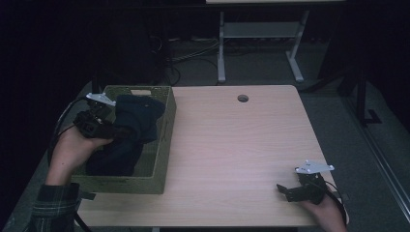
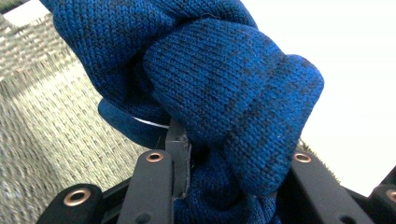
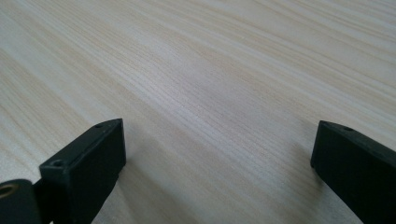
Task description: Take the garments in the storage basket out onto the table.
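A dark blue knitted garment hangs bunched over the woven olive basket at the table's left. My left gripper is shut on a thick fold of it, lifted above the basket's floor. Close up, the blue knit bulges between the two black jaws, and the left finger presses into the cloth. My right gripper rests low near the table's front right corner, its jaws wide open with nothing between them. Along its two black jaws lies bare pale wood.
The basket's woven wall runs close behind the garment. A round cable hole lies at the table's far edge. Beyond the table stand a white desk frame and floor cables.
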A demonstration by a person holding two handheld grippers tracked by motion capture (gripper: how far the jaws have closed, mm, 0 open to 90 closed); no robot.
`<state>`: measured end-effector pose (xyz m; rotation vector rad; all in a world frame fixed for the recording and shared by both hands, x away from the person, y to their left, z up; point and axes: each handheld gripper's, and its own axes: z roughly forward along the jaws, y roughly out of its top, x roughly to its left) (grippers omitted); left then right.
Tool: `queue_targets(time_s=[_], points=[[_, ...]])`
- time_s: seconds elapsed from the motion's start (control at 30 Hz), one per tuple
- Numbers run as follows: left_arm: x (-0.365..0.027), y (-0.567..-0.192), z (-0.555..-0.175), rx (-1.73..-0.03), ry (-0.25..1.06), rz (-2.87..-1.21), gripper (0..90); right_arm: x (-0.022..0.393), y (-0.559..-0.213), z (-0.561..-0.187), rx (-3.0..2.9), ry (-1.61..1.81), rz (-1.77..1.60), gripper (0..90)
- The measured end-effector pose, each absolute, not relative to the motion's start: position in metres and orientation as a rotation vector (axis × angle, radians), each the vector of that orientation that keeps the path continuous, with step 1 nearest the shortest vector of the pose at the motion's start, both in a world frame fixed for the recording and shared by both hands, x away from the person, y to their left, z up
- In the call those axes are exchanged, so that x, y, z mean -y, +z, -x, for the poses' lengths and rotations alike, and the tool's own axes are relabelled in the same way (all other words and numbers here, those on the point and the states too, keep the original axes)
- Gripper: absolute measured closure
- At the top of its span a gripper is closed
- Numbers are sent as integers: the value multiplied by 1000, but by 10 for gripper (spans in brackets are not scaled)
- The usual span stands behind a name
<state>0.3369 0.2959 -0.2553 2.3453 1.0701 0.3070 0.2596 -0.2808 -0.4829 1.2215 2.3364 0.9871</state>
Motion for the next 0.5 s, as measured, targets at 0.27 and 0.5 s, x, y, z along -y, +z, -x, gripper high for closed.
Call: queue_targets(time_s=[0.27, 0.5], points=[[-286, -234, -339, -1025, 327, -2335, 661, 281, -483, -259, -2334, 985, -1226, 29], [-276, -222, -341, -986, 319, -2331, 661, 281, -483, -259, -2333, 985, -1227, 29]])
